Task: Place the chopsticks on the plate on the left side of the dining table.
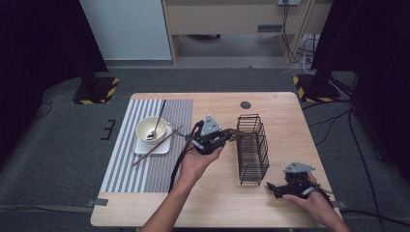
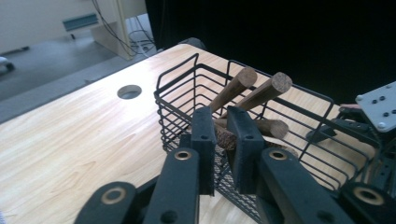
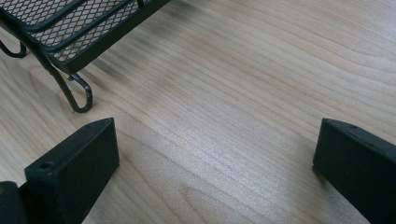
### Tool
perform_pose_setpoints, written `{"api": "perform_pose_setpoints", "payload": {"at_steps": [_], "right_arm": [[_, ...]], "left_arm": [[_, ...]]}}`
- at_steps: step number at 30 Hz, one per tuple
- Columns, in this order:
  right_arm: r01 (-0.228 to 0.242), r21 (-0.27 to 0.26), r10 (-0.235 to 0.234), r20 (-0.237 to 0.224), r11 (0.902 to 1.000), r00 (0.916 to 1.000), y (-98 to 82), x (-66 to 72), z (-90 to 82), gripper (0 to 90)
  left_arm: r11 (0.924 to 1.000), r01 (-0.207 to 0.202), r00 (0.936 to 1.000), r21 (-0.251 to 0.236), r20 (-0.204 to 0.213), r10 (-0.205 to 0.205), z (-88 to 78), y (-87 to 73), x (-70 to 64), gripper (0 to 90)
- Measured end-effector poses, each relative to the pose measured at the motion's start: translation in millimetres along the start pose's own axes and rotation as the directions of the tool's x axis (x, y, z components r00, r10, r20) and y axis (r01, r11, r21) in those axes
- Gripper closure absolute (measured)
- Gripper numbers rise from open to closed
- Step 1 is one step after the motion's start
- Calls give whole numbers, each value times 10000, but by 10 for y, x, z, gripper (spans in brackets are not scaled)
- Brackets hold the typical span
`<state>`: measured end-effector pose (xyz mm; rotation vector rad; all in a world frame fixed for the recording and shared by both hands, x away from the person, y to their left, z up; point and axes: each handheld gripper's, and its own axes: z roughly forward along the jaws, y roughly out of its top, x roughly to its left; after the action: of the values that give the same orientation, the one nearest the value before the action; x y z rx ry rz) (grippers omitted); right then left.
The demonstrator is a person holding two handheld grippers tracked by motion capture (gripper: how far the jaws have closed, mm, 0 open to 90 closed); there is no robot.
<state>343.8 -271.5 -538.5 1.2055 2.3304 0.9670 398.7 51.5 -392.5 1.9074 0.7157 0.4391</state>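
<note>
Two brown wooden sticks [image 2: 247, 91] already lean in the black wire basket [image 1: 252, 147]; left gripper [image 2: 222, 135], pinching a third at basket's 9 o'clock rim, should clear it before releasing, while right gripper [image 3: 215, 158] idles wide open, empty.

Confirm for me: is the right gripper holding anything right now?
No. In the right gripper view the right gripper stands wide open over the bare table, with nothing between its jaws.

Lab: black curtains [image 1: 38, 43], hazard-taped stands [image 1: 96, 89]
</note>
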Motion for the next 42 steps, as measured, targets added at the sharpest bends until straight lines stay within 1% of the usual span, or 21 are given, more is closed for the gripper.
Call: {"api": "perform_pose_setpoints", "payload": {"at_steps": [3,6,8,11,15,19,22,25,30,31,34,35,38,42], "right_arm": [[-1,-2,1,-1,10000,10000,0,0,0,2],[4,-3,-4,5,10000,10000,0,-1,0,2],[5,-5,-5,5,10000,10000,0,-1,0,2],[-12,8,12,-6,10000,10000,0,1,-1,2],[-1,0,1,0,10000,10000,0,0,0,2],[13,-1,-13,-8,10000,10000,-1,-1,-1,2],[16,-2,-16,-8,10000,10000,-1,-1,-1,2],[18,-1,-18,-10,10000,10000,-2,-1,-2,2],[18,-1,-18,-9,10000,10000,-2,-1,-2,2],[20,-2,-20,-11,10000,10000,-2,-2,-2,2],[18,-1,-18,-11,10000,10000,-2,-1,-2,2],[18,-4,-18,-9,10000,10000,-2,-1,-2,2],[19,-2,-19,-9,10000,10000,-2,-1,-2,2],[18,0,-18,-9,10000,10000,-2,-1,-2,2]], "left_arm": [[9998,143,9999,-115,-88,-144,-9,6,3,829],[9986,364,9992,-382,-128,-369,-46,18,18,831],[9973,521,9986,-519,-60,-525,-77,22,30,831],[9958,636,9979,-654,-49,-640,-127,19,46,831],[9909,928,9957,-979,15,-931,-215,-1,76,831],[9846,1168,9931,-1304,20,-1175,-318,-39,104,831],[9779,1459,9892,-1497,111,-1459,-387,-81,132,831],[9753,1500,9885,-1620,70,-1508,-450,-128,147,832],[9610,1894,9816,-2014,165,-1900,-559,-192,174,831],[9571,1979,9799,-2118,182,-1986,-576,-198,176,832],[9483,2102,9773,-2376,243,-2105,-624,-200,174,832],[9468,2119,9770,-2423,272,-2117,-635,-198,170,832],[9455,2067,9781,-2518,284,-2063,-665,-187,153,832],[9401,2147,9764,-2648,349,-2132,-687,-167,136,832]]}}
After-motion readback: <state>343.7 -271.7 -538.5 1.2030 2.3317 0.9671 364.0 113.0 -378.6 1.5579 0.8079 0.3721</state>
